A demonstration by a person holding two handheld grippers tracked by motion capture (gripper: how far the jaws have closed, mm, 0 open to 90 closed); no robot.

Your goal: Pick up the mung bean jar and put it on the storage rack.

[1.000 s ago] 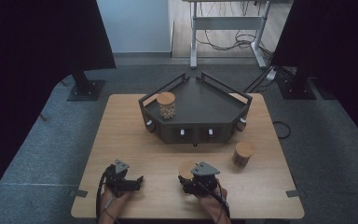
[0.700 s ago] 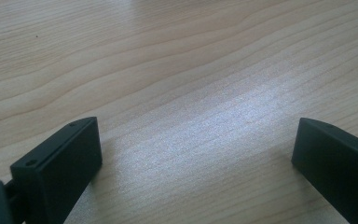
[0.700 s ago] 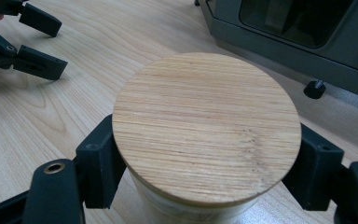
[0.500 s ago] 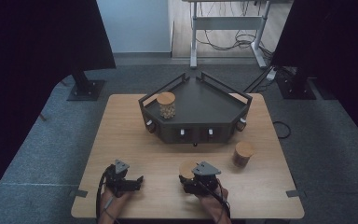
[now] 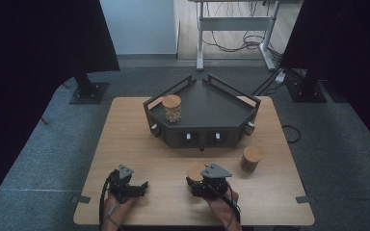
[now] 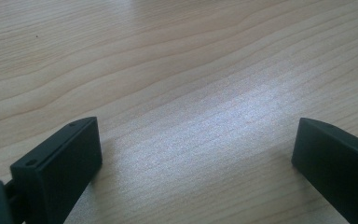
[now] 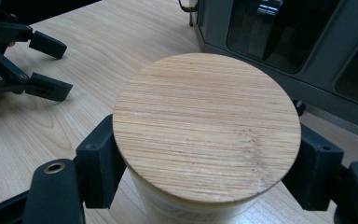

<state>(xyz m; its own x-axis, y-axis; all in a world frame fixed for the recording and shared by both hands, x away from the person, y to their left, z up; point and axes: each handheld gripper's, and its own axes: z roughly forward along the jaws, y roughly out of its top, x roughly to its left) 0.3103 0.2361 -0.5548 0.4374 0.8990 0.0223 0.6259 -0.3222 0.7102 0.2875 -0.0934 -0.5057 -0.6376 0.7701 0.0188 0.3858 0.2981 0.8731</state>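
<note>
Right tool: our right tool [image 7: 207,154] grips a jar with a round wooden lid [image 7: 207,123], one jaw pressed on each side just under the lid.
Held jar: in the high view it [image 5: 196,172] stands on the table [image 5: 139,144] near the front edge, right of centre.
Left tool: our left tool [image 6: 193,154] is spread wide, holding nothing, over bare table wood; in the high view it [image 5: 134,187] sits at the near left.
Second jar: a lidded jar [image 5: 251,159] stands to the right, apart from the held one.
Tray: a dark angular tray [image 5: 221,108] sits farther back, a third jar [image 5: 171,108] in its left part.
</note>
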